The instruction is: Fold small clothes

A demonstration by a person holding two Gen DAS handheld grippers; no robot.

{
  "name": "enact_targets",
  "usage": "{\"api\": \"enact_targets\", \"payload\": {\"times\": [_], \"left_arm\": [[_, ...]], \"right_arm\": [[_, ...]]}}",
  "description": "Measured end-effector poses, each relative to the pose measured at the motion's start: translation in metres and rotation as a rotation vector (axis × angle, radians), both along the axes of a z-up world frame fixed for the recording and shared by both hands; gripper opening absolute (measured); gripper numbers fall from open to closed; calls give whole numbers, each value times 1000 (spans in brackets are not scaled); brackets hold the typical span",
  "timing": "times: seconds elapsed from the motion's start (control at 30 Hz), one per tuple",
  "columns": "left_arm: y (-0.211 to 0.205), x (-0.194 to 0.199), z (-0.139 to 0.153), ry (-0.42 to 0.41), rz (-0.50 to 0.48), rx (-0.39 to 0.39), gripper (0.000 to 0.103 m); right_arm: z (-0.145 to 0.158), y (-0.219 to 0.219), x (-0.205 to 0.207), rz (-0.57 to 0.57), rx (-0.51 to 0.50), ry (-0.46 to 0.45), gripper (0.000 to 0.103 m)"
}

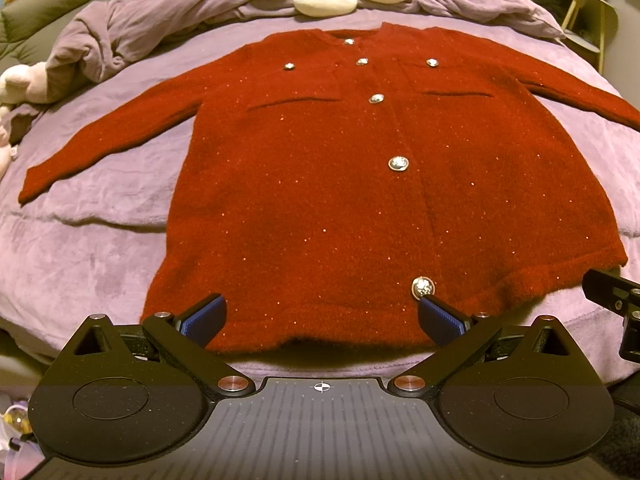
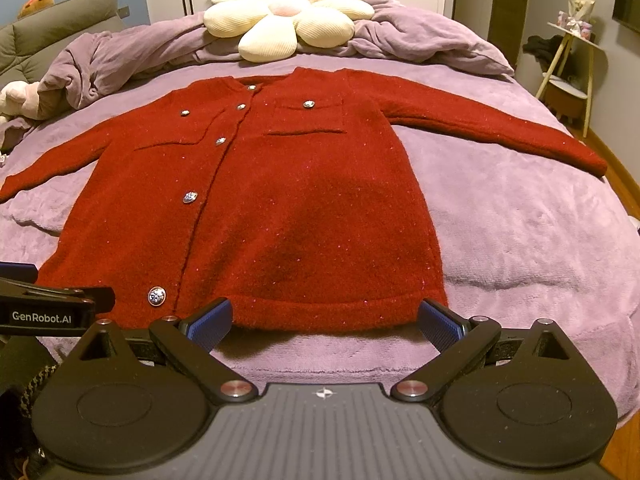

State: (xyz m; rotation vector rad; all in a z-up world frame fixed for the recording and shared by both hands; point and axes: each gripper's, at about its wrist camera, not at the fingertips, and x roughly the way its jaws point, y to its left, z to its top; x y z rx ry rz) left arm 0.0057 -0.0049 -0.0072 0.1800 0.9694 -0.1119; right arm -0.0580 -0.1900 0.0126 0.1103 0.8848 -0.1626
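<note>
A red knitted cardigan [image 1: 320, 184] [image 2: 256, 208] with silver buttons lies flat and face up on a purple bed [image 1: 100, 240] [image 2: 520, 232], both sleeves spread out to the sides. My left gripper [image 1: 322, 316] is open just above the near hem, its blue pads [image 1: 202, 316] wide apart with nothing between them. My right gripper [image 2: 326, 318] is open too, over the hem's right part, close to the right bottom corner. The left gripper's body [image 2: 48, 308] shows at the left edge of the right wrist view.
A bunched purple duvet [image 2: 120, 56] and a cream flower-shaped cushion [image 2: 288, 12] lie at the bed's far end. Soft toys [image 1: 16, 84] sit at the left edge. A small side table [image 2: 572, 64] stands right of the bed, with wooden floor [image 2: 616, 168] beside it.
</note>
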Motion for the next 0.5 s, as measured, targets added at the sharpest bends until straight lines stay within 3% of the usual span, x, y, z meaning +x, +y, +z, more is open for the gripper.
{"api": "enact_targets", "payload": {"times": [0.5], "left_arm": [[0,4,-2,10,-10,0,103]], "right_arm": [[2,-1,-1,-7,14,-25,99]]}}
